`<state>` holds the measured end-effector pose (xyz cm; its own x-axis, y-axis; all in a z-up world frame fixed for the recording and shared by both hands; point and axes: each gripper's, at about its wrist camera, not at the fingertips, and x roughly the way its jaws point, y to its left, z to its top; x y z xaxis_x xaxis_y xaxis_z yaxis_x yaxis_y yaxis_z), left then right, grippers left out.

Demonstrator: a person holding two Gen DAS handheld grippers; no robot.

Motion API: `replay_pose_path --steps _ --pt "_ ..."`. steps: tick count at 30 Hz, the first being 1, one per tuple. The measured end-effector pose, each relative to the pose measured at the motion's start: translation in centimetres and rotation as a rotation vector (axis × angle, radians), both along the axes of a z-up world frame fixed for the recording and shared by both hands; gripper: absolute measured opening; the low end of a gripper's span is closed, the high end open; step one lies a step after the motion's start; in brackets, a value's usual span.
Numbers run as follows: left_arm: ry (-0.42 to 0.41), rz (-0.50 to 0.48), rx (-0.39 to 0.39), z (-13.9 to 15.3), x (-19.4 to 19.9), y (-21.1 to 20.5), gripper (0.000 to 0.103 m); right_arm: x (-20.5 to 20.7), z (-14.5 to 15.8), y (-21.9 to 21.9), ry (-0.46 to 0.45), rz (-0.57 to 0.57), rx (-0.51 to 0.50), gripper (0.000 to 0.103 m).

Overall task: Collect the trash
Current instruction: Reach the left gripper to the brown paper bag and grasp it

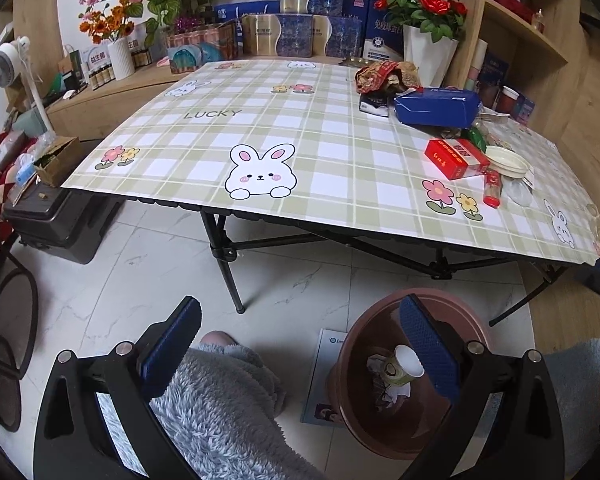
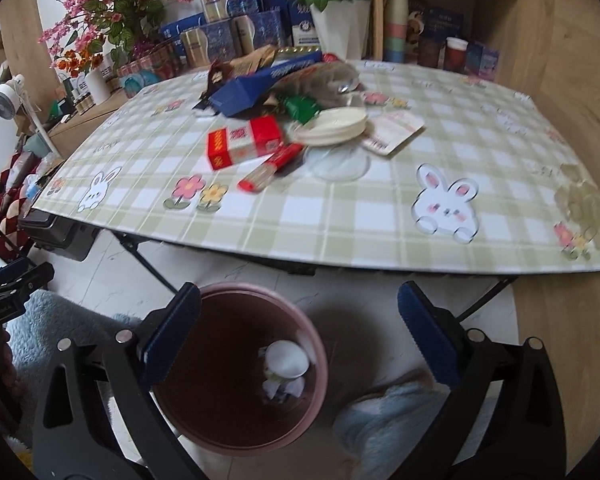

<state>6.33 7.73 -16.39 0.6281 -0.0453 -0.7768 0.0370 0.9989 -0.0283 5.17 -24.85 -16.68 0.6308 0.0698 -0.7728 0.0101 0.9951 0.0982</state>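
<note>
A pile of trash lies on the plaid table [image 1: 260, 128]: a red box [image 1: 454, 158] [image 2: 244, 142], a blue box [image 1: 436, 106] [image 2: 260, 82], a cream lid [image 1: 506, 160] [image 2: 332, 124], a red tube [image 1: 492, 189] [image 2: 270, 168], a clear plastic lid [image 2: 338, 162] and crumpled wrappers [image 1: 386, 76]. A brown bin [image 1: 384, 384] [image 2: 240, 376] stands on the floor below the table's front edge, holding a paper cup [image 1: 404, 364] [image 2: 286, 360] and scraps. My left gripper [image 1: 300, 344] is open and empty, left of the bin. My right gripper [image 2: 300, 340] is open and empty above the bin.
Boxes, flower vases [image 1: 428, 52] and bottles line the wooden counter behind the table. A fan [image 1: 10, 66] and a black case [image 1: 56, 220] stand at the left. A booklet [image 1: 320, 376] lies on the floor by the bin. Fluffy-clad knees [image 1: 224, 404] sit below the grippers.
</note>
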Motion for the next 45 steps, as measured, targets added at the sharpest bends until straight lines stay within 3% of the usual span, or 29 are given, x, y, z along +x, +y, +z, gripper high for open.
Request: replay_pose_path --steps 10,19,25,31,37,39,42,43,44,45 --pt "0.02 -0.023 -0.049 2.1 5.2 -1.3 0.097 2.3 1.0 -2.5 -0.018 -0.011 -0.032 0.097" --pt "0.054 -0.023 -0.199 3.8 12.5 -3.5 0.097 6.2 0.9 -3.8 -0.004 -0.022 -0.007 0.097" --pt "0.067 -0.031 -0.269 4.7 19.8 -5.8 0.097 9.7 0.8 -5.3 0.001 -0.038 0.01 0.097" --pt "0.026 -0.059 -0.381 5.6 28.3 -8.0 0.097 12.6 1.3 -7.0 -0.023 -0.072 0.031 0.097" --pt "0.13 -0.038 -0.44 3.4 37.2 -9.7 0.097 15.0 1.7 -8.1 -0.028 -0.089 0.031 0.097" --pt "0.177 0.016 -0.475 2.0 39.0 -9.5 0.093 15.4 1.7 -8.3 -0.03 -0.097 0.032 0.097" --pt "0.236 0.062 -0.531 0.1 40.4 -9.4 0.071 16.1 1.8 -8.7 -0.035 -0.117 0.054 0.097" --pt "0.247 0.066 -0.536 -0.3 40.4 -9.4 0.058 16.4 1.8 -8.8 -0.036 -0.12 0.064 0.097" --pt "0.239 0.063 -0.545 -0.4 40.2 -9.3 0.048 16.7 1.8 -8.8 -0.038 -0.12 0.067 0.097" --pt "0.226 0.045 -0.543 -0.1 39.9 -9.3 0.044 16.9 1.9 -8.7 -0.041 -0.12 0.064 0.097"
